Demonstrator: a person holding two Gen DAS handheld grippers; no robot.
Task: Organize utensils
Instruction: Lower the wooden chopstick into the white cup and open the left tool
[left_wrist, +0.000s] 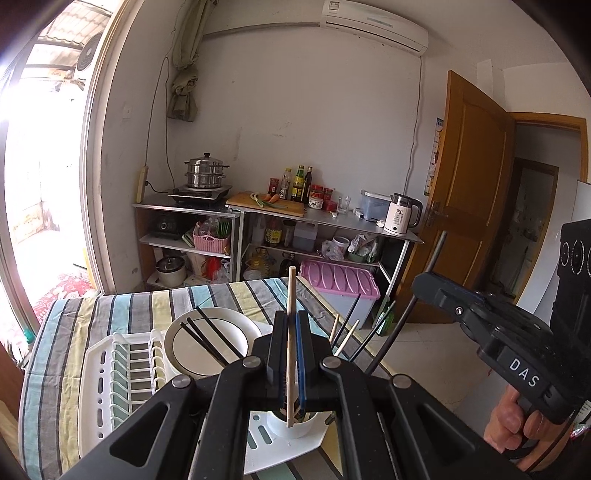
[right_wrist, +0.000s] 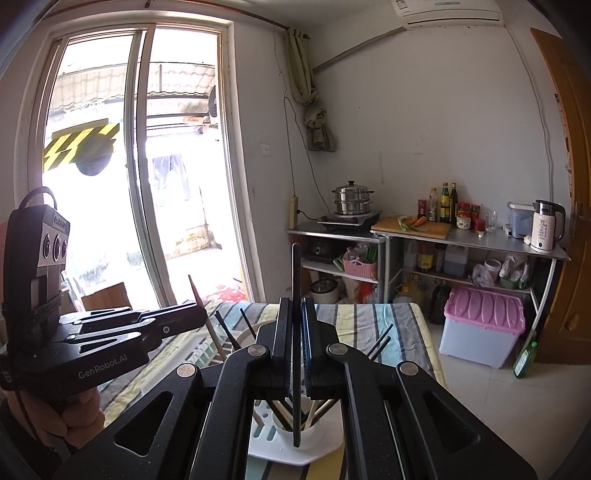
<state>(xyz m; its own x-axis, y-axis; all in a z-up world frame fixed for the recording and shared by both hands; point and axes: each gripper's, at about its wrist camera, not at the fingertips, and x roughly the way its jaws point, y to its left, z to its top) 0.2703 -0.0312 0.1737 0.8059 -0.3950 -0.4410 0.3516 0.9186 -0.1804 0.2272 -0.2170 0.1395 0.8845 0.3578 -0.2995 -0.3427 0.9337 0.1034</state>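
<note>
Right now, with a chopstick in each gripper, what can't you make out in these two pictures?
- Left wrist view: the white cup's contents, hidden behind the left gripper shut on a wooden chopstick.
- Right wrist view: the dish rack, mostly covered by both grippers; the right gripper is shut on a black chopstick.
- Both views: outdoors through the window is washed out by glare.

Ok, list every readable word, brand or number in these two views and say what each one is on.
"DAS": side of the right gripper.
"GenRobot.AI": body of the left gripper.
"55": front of the white kettle; the smaller print below it is too small to read.
Labels on the sauce bottles and the air conditioner: too blurred to read.
</note>
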